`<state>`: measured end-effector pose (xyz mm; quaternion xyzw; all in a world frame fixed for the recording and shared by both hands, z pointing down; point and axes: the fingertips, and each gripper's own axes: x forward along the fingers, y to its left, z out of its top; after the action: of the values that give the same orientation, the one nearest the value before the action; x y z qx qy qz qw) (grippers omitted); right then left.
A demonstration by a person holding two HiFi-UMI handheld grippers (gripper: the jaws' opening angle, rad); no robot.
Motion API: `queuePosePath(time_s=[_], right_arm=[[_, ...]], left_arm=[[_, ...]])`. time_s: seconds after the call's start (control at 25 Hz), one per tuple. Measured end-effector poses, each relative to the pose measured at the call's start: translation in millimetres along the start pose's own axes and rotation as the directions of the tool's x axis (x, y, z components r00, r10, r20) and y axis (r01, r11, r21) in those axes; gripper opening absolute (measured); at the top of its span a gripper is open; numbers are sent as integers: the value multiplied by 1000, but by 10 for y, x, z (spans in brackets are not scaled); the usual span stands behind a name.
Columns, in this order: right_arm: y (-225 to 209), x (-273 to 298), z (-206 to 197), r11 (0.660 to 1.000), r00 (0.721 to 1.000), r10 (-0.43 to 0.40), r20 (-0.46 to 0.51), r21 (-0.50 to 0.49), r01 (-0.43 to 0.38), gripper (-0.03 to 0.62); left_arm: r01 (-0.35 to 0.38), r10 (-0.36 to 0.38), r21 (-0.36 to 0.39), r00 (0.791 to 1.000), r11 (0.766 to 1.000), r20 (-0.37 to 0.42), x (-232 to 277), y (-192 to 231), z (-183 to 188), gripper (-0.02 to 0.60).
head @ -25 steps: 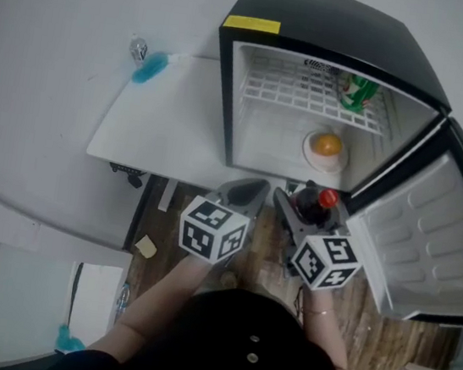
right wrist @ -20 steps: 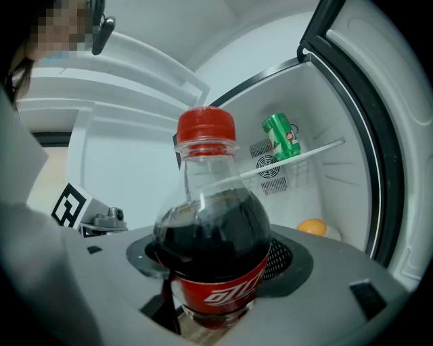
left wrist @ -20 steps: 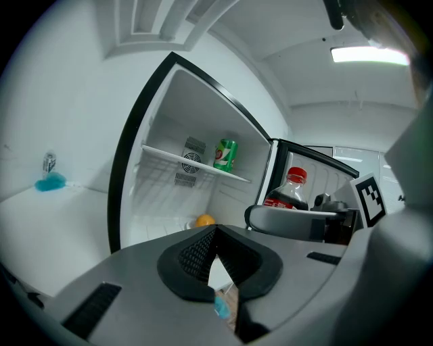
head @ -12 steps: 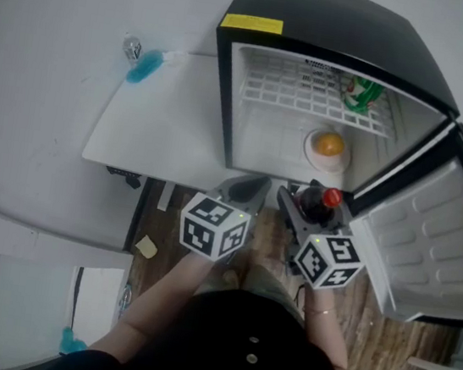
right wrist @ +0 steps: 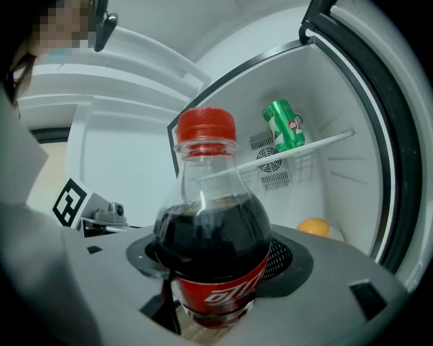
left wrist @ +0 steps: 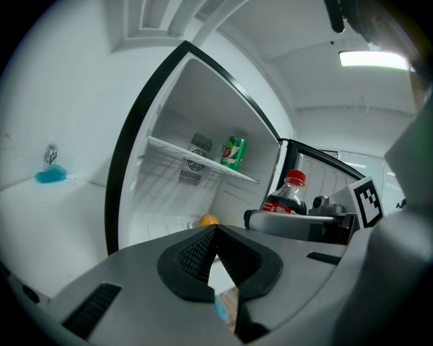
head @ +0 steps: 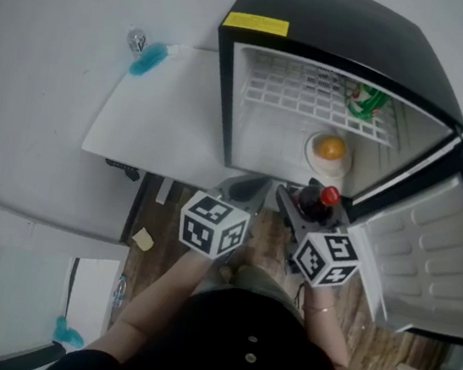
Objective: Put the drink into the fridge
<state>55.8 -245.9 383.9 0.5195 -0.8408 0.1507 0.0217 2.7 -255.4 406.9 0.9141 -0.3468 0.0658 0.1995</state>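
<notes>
The drink is a small cola bottle [right wrist: 213, 250] with a red cap and red label; my right gripper [right wrist: 216, 270] is shut on its body. In the head view the cola bottle [head: 318, 200] sits just in front of the open black mini fridge [head: 337, 41], held by the right gripper [head: 309, 210]. My left gripper [head: 246, 189] hangs beside it to the left, jaws shut with nothing between them; in its own view the left gripper [left wrist: 215, 260] points at the fridge opening, and the cola bottle [left wrist: 289, 196] shows at right.
Inside the fridge a green can [head: 365, 99] lies on the wire shelf [head: 304, 96], and an orange [head: 332, 147] rests on a plate below. The fridge door [head: 427, 250] stands open at right. A white table [head: 160, 118] with a blue item [head: 147, 59] lies left.
Both grippers hold nearly the same place in front of the fridge; the head view has shifted slightly, and the bottle stays gripped.
</notes>
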Motion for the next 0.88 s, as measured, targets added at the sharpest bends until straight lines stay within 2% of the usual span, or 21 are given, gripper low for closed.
queuePosePath(time_s=[0.44,0.88], right_arm=[[-176,-1,-140,1000,998,11,-62,-6,-12,325],[-174,125,-202,999,997,31,-71,-4,-32,324]], left_arm=[[-61,62,22,997,998,-45,136,52,-144,6],[-83,82,-15,994,996,-71,194,132,-286,6]])
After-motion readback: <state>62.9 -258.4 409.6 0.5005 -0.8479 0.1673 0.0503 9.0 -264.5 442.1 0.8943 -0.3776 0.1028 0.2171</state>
